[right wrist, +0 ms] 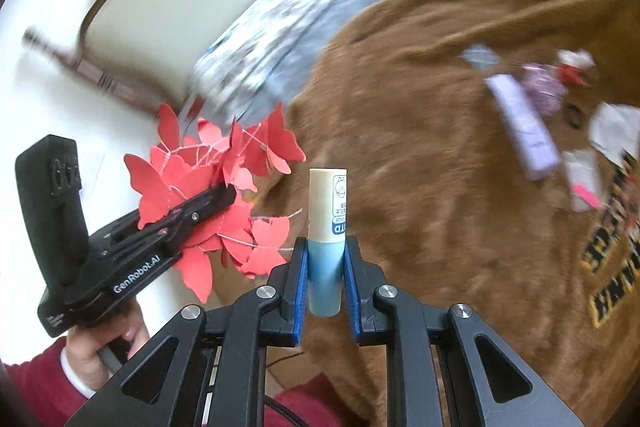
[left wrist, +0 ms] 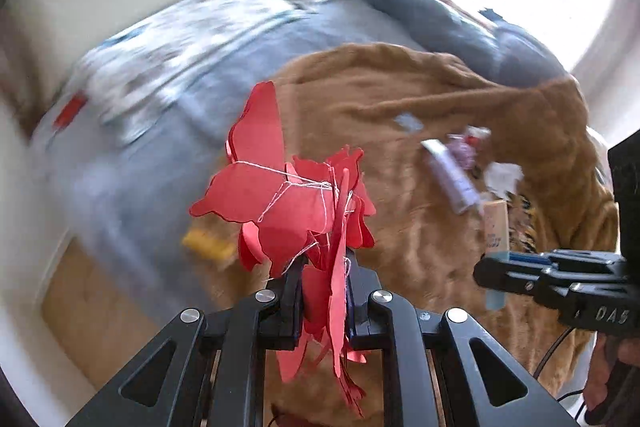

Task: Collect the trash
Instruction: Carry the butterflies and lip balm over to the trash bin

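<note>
Left gripper (left wrist: 326, 291) nearly closed, jaws pinched on a bunch of red paper butterflies (left wrist: 288, 203) strung on white thread; cutouts fanning up toward twelve o'clock from the fingertips in the left wrist view, a few hanging below the jaws toward six. Same bunch (right wrist: 224, 187) seen at nine o'clock in the right wrist view, spilling round the left gripper (right wrist: 224, 197), with a hand (right wrist: 100, 343) in a dark red sleeve (right wrist: 36, 387) on the grip at about eight.

Right gripper (right wrist: 326, 267) also almost shut, blue pads (right wrist: 302, 279) pressing both sides of a small tube (right wrist: 327, 239): blue lower part between the pads, cream upper part with a printed label standing straight up toward twelve. Same right gripper (left wrist: 494, 273) entering the left wrist view at three to four o'clock, tube (left wrist: 496, 231) crosswise in its tips.

Beneath both, a brown fleece garment (right wrist: 420, 167) with yellow and black lettering at three to four, spread over a pale patterned bedcover (left wrist: 168, 67). More litter on the fleece at one to two o'clock in the right wrist view: a lilac tube (right wrist: 524, 123), a crumpled purple wrapper (right wrist: 544, 87), white paper scraps (right wrist: 612, 127), all blurred. A yellow item (left wrist: 208, 245) at eight o'clock in the left view, too blurred to name.
</note>
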A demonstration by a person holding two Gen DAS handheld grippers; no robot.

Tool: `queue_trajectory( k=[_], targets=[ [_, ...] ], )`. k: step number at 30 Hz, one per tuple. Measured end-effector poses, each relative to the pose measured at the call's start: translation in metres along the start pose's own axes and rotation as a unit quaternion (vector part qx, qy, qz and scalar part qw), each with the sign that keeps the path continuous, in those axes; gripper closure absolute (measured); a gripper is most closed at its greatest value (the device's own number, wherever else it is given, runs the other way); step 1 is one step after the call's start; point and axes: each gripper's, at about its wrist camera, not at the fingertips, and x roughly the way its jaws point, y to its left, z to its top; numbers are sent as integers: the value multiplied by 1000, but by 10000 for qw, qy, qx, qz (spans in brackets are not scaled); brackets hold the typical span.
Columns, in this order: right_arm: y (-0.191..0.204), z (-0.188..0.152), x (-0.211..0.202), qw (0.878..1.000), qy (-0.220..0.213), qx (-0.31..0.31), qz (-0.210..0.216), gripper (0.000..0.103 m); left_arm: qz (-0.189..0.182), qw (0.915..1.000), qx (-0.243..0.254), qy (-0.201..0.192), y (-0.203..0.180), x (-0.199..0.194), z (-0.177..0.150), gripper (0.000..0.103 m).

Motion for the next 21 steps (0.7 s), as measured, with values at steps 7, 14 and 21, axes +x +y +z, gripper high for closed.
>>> queue_trajectory(
  k=[7,14,21],
  targets=[
    [78,-20,44,9908,670,-1051,518,86,838,9891,-1200,-142,73,-51,-75,87],
    [155,-61,103,9600,1522,-2056,1133,86,1590,9557,-2478,-76,131,-81,-153,87],
    [216,-99,158,9288,2241,-2673,1249,86,1984,9187,-3411,141,182,-59,-217,87]
  ],
)
